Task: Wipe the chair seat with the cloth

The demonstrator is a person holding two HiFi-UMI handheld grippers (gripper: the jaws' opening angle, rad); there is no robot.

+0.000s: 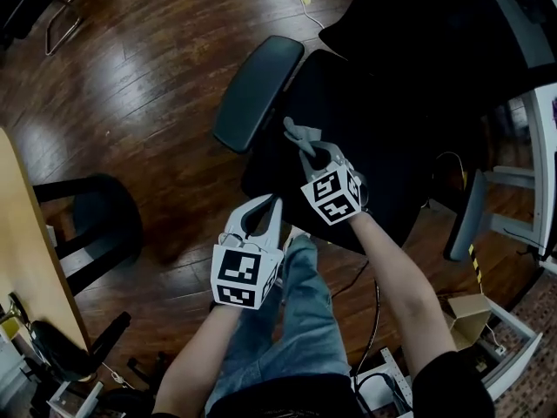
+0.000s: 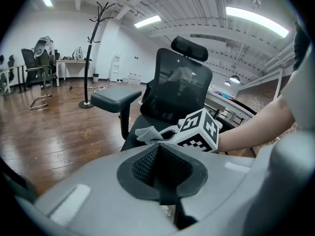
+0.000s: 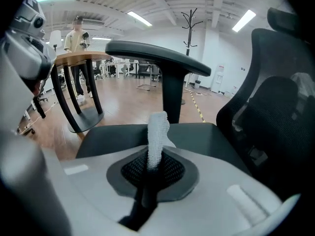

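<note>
Wooden floor surrounds the chair seat. Over the seat, the right gripper clamps the cloth. The left gripper is closed, empty.

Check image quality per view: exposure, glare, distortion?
Head view: underexposed, black chair seat nearly featureless, glare streaks on the floor. Left gripper view: fisheye, dark corners, ceiling light blown out. Right gripper view: same fisheye, cloth sharp.

Wood floor, coat rack, prob. office
</note>
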